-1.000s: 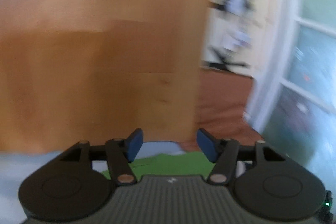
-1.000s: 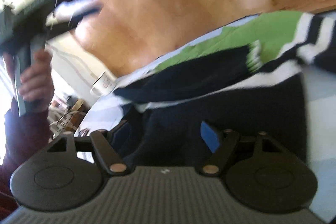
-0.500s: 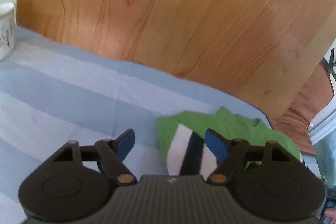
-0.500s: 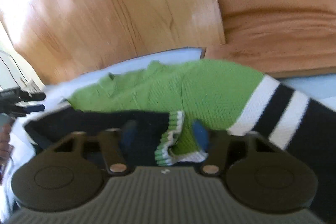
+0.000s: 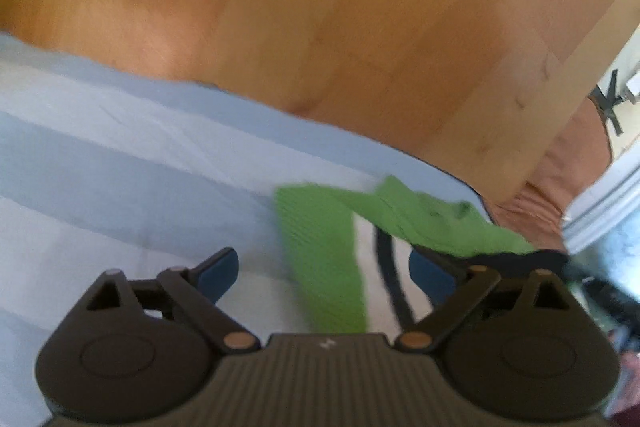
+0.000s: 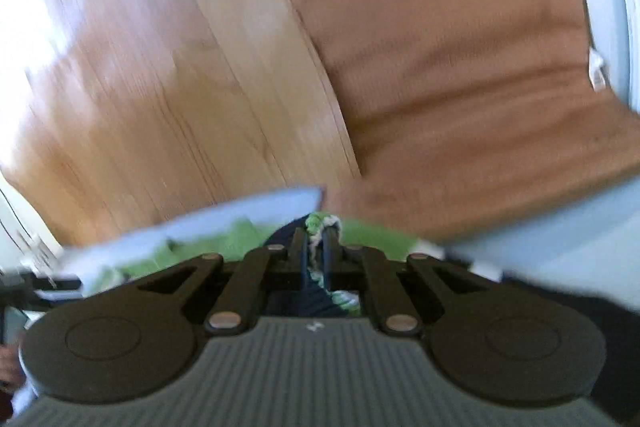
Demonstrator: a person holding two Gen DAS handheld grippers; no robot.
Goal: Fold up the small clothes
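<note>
A small knitted sweater (image 5: 320, 239), green with white and navy stripes, lies on a pale blue striped cloth (image 5: 120, 163). My left gripper (image 5: 324, 267) is open just above the cloth, its jaws wide apart with the sweater's green and striped part between them. My right gripper (image 6: 316, 243) is shut on the sweater's green and white ribbed cuff (image 6: 318, 227), which sticks out between the fingers. More green knit (image 6: 240, 231) shows to both sides of it.
The cloth covers part of a wooden table (image 5: 320, 27) whose bare top lies beyond the sweater. A brown cushioned seat (image 6: 460, 87) stands past the table's edge in the right wrist view. A white frame (image 5: 600, 211) is at the far right.
My right gripper has closed on the sweater's ribbed cuff; it was open over the knit before. My left gripper has moved in closer over the sweater's striped part and stays open.
</note>
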